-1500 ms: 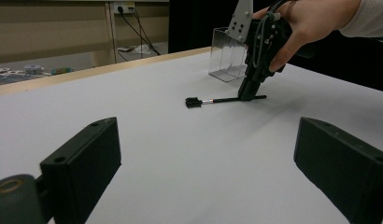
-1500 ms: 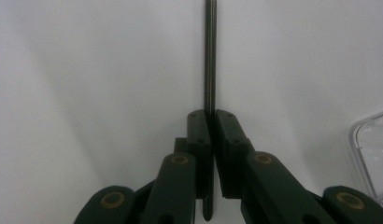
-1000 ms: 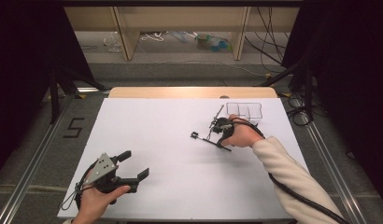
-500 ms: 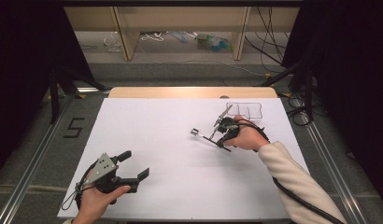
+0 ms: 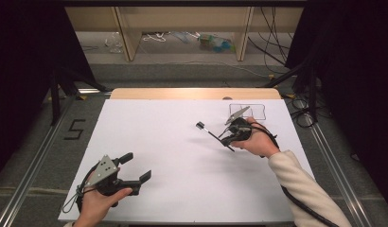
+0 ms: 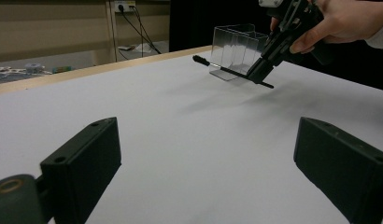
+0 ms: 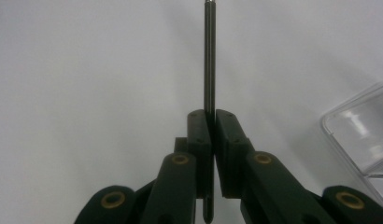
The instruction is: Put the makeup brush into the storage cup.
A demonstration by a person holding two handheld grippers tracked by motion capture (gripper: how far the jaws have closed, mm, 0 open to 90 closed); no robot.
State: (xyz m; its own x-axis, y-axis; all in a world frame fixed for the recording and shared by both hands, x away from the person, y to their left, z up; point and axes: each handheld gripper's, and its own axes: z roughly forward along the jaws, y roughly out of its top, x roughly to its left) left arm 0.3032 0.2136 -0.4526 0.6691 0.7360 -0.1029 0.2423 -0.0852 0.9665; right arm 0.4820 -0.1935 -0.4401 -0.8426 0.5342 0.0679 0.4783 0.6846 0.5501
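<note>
A thin black rod [image 5: 212, 134] with a small knob at its far end is clamped between the jaws of my right gripper [image 5: 226, 140], held just above the white table [image 5: 154, 137] at the right of the high view. In the right gripper view the rod [image 7: 209, 56] runs straight out from the shut jaws of that gripper [image 7: 212, 122]. My left gripper [image 5: 136, 167] rests low near the front left edge, open, with nothing between its jaws. In the left gripper view, past my left gripper [image 6: 213, 177], I see the rod [image 6: 227, 70] and the right gripper [image 6: 266, 63].
A clear plastic box [image 5: 249, 111] stands at the back right of the table, just behind the right hand; it is also the clear box [image 6: 234, 44] and the clear box [image 7: 362, 126]. A wooden strip [image 5: 192, 93] edges the far side. Metal rails run along both sides.
The right hand has carried the rod a little farther back and upward, toward the clear box. The left gripper has stayed where it was.
</note>
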